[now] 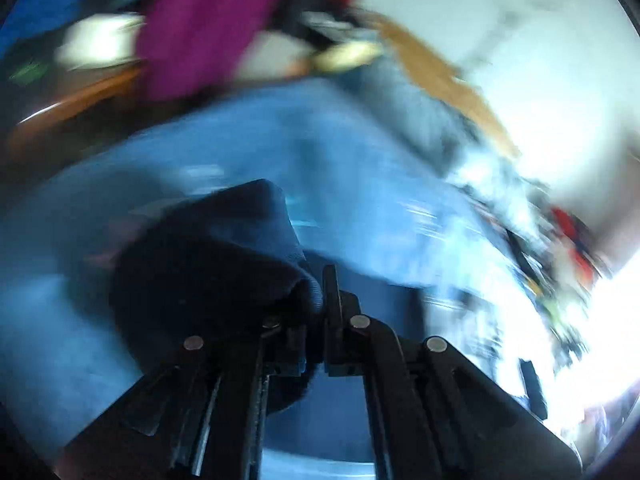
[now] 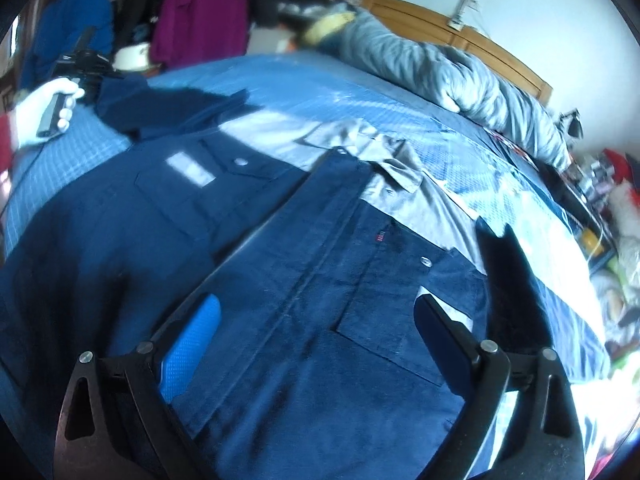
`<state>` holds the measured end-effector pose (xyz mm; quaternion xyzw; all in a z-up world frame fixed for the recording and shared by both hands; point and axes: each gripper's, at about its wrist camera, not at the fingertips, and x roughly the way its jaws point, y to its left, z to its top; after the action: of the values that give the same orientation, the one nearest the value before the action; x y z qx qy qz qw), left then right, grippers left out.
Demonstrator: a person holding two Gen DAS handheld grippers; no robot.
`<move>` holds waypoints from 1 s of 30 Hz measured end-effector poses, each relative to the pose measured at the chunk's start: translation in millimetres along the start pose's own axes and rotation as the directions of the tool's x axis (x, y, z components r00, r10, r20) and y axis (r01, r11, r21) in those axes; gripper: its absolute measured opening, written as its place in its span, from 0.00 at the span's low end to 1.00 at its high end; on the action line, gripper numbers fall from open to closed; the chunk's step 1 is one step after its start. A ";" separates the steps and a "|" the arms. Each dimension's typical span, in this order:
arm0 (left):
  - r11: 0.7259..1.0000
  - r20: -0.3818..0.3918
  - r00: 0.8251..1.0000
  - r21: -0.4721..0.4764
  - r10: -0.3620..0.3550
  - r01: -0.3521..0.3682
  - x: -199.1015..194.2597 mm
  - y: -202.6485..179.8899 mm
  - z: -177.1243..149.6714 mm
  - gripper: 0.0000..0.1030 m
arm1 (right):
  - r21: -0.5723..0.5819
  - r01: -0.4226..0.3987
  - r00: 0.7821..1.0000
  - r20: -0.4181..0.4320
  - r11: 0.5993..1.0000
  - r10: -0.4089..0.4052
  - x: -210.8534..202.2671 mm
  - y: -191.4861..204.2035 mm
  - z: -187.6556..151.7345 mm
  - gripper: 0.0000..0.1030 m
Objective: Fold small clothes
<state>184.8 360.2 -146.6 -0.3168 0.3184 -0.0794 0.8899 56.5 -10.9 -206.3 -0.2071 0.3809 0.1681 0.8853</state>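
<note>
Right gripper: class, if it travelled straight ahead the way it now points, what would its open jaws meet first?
Most likely the dark navy corduroy shirt spread on the blue checked bedsheet. The right gripper points down at the shirt's front, near the chest pocket, with nothing visible between; depth is uncertain.

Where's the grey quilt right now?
In the right wrist view, the grey quilt lies bunched along the bed's far right edge, against the wooden headboard, beyond the navy shirt.

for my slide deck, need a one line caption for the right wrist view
Open right gripper hovers over a navy shirt spread on the blue bed.
</note>
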 end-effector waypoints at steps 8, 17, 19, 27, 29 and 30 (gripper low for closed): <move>0.794 -0.337 0.766 0.080 -0.548 0.603 81.9 -246.9 -116.2 0.58 | 0.150 0.004 1.000 0.019 0.989 -0.007 -9.6 -49.6 -5.5 0.97; 0.875 -0.322 0.826 -0.018 -0.463 0.484 62.7 -184.2 -155.5 0.63 | 0.341 -0.152 0.988 0.062 0.928 0.139 9.4 -114.4 -8.3 0.99; 0.929 -0.287 0.887 -0.026 -0.362 0.370 56.0 -147.5 -147.6 0.63 | 0.406 -0.206 0.979 0.081 0.890 0.189 25.4 -129.4 -0.7 0.99; 0.997 -0.237 0.972 0.077 0.002 0.017 15.0 -78.3 -148.0 0.63 | 0.691 -0.381 0.901 0.128 0.614 0.415 100.0 -187.2 0.7 0.99; 0.986 -0.272 0.958 0.163 0.086 -0.043 17.6 -79.7 -150.3 0.62 | 0.722 -0.387 0.886 0.119 0.573 0.449 113.3 -191.7 -2.1 0.99; 0.978 -0.285 0.951 0.196 0.124 -0.068 20.1 -78.6 -150.9 0.62 | 0.724 -0.392 0.879 0.113 0.567 0.463 118.2 -192.0 -1.9 0.98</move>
<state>112.2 214.0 -198.7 -0.2018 0.4540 -0.1113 0.8607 220.0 -160.0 -249.7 0.2534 0.4934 0.2021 0.8072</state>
